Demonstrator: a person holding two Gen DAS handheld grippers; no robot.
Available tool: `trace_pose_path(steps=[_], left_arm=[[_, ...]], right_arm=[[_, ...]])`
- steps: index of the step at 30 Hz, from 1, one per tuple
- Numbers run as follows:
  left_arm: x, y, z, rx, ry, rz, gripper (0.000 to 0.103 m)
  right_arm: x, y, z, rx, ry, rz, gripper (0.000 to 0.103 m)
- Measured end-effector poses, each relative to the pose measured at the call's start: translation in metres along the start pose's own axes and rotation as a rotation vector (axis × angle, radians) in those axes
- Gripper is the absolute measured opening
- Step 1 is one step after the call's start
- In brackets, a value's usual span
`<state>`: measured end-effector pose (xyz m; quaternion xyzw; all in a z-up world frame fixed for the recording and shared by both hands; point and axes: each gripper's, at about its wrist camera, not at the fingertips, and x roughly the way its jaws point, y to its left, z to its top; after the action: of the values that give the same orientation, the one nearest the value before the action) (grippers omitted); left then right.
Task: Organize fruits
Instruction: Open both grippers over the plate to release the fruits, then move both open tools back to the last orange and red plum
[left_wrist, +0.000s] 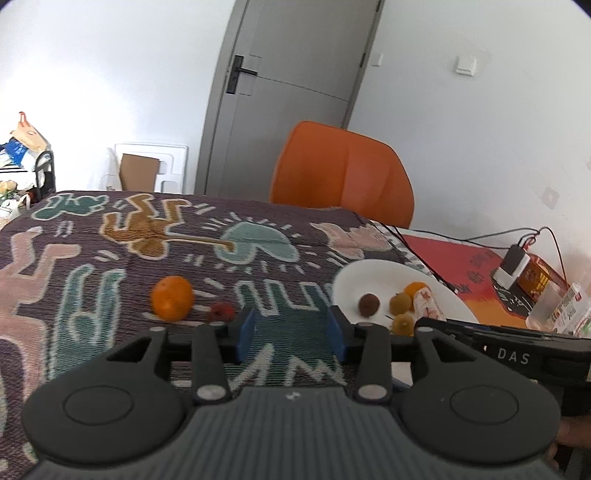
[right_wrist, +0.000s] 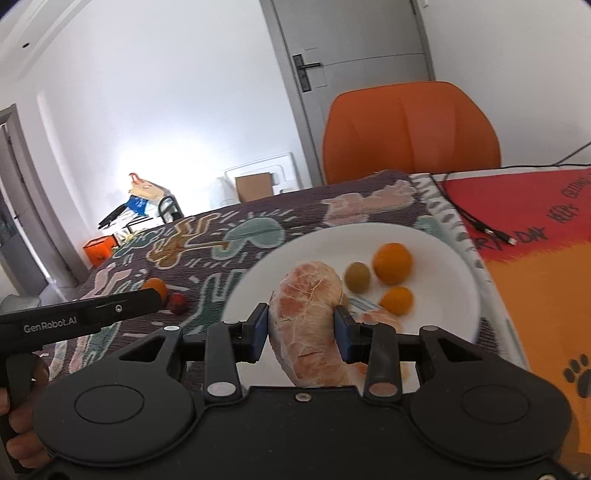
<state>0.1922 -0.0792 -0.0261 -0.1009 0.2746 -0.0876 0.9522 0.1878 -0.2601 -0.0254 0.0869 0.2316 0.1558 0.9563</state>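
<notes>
Reads "DAS" in white on the black right gripper. Reads "GenRobot.AI" on the black left gripper. Shows "DAY" on the red mat at the worktop's right edge.

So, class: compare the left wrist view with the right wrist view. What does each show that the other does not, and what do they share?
Only the left wrist view shows the open, empty left gripper, a brown fruit on the plate, and the white device with wires.

Only the right wrist view shows the right gripper shut on the peeled citrus piece.

Both show the white plate, the loose orange and the orange chair.
</notes>
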Motion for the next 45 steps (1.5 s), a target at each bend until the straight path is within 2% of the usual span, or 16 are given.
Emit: trace_pose_path(steps=[3, 5, 8, 10, 15, 21, 23, 26, 40, 45], left_arm=[[-0.005, 0.007, 0.000, -0.008, 0.003, 0.001, 0.048], [-0.008, 0.012, 0.000, -0.004, 0.012, 0.006, 0.056], [-0.012, 0.018, 0.000, 0.003, 0.021, 0.028, 0.063], [-0.015, 0.021, 0.000, 0.001, 0.024, 0.033, 0.064], [-0.024, 0.023, 0.000, -0.001, 0.012, 0.040, 0.076], [-0.038, 0.027, 0.000, -0.023, 0.002, 0.036, 0.080], [-0.043, 0.028, 0.000, -0.023, -0.005, 0.047, 0.087], [-0.053, 0.030, 0.000, -0.017, -0.025, 0.058, 0.091], [-0.098, 0.036, 0.000, -0.023, -0.065, 0.066, 0.095], [-0.109, 0.043, -0.002, -0.024, -0.081, 0.098, 0.097]], right_arm=[[0.006, 0.010, 0.003, -0.025, -0.018, 0.015, 0.038], [0.009, 0.012, 0.003, -0.023, -0.028, 0.014, 0.050], [0.005, 0.013, 0.002, -0.002, -0.051, 0.005, 0.056], [0.001, 0.012, -0.001, 0.026, -0.066, 0.011, 0.059], [-0.009, 0.012, -0.005, 0.052, -0.075, 0.012, 0.061], [-0.026, 0.019, -0.007, 0.049, -0.102, 0.020, 0.083], [-0.031, 0.020, -0.007, 0.057, -0.113, 0.028, 0.091], [-0.038, 0.022, -0.007, 0.065, -0.132, 0.025, 0.103], [-0.065, 0.034, -0.015, 0.082, -0.159, 0.043, 0.103], [-0.066, 0.038, -0.017, 0.080, -0.149, 0.057, 0.103]])
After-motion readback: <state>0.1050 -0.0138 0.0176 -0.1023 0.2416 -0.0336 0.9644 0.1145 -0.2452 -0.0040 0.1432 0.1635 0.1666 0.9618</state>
